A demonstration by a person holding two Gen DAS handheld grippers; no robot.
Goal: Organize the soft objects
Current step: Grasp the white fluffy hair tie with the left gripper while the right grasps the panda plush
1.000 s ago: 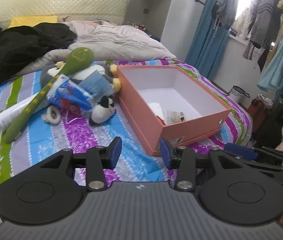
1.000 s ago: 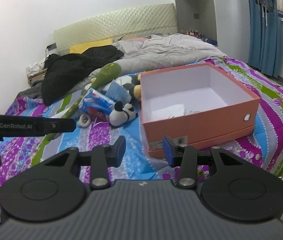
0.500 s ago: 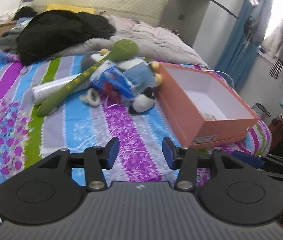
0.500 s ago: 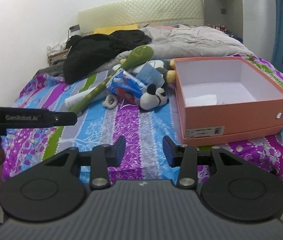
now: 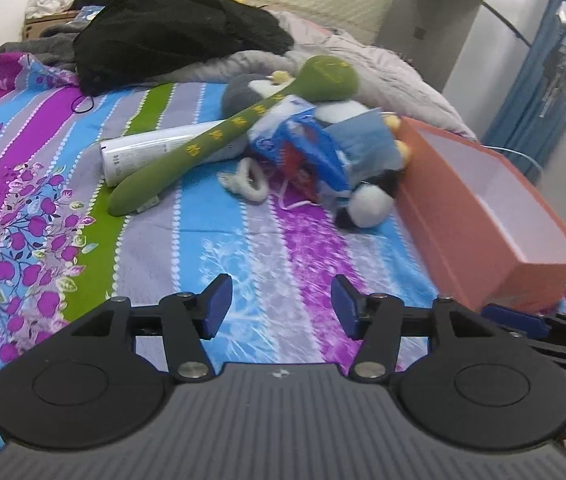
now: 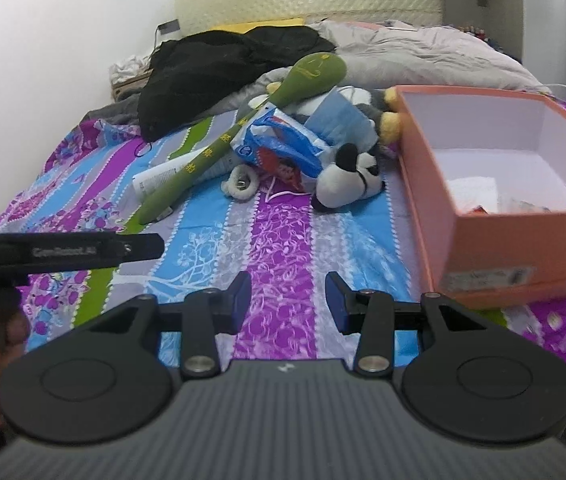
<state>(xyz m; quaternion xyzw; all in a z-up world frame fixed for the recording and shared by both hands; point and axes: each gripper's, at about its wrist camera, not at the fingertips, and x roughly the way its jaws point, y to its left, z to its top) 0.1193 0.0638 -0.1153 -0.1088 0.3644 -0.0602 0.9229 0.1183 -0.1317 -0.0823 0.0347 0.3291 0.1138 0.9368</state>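
Observation:
A pile of soft things lies on the striped bedspread: a long green plush [image 5: 239, 128] [image 6: 243, 120], a black-and-white panda plush [image 5: 367, 204] [image 6: 347, 180], a blue face mask [image 5: 367, 144] [image 6: 339, 120], a blue-and-red plastic bag [image 5: 299, 152] [image 6: 279, 144] and a small white ring [image 5: 249, 180] [image 6: 241, 184]. An open orange box [image 5: 467, 216] [image 6: 435, 184] stands right of the pile. My left gripper [image 5: 281, 306] and right gripper [image 6: 287, 300] are both open and empty, above the bedspread short of the pile.
A white tube [image 5: 151, 152] [image 6: 163, 176] lies under the green plush. Black clothing [image 5: 171, 28] [image 6: 219, 68] and a grey quilt [image 6: 423, 52] fill the far part of the bed. The box holds some paper [image 6: 479, 192]. The left gripper's body [image 6: 63, 250] shows in the right wrist view.
Both grippers have moved left and closer to the pile, so the box has shifted to the right in both views. Both stay open and empty.

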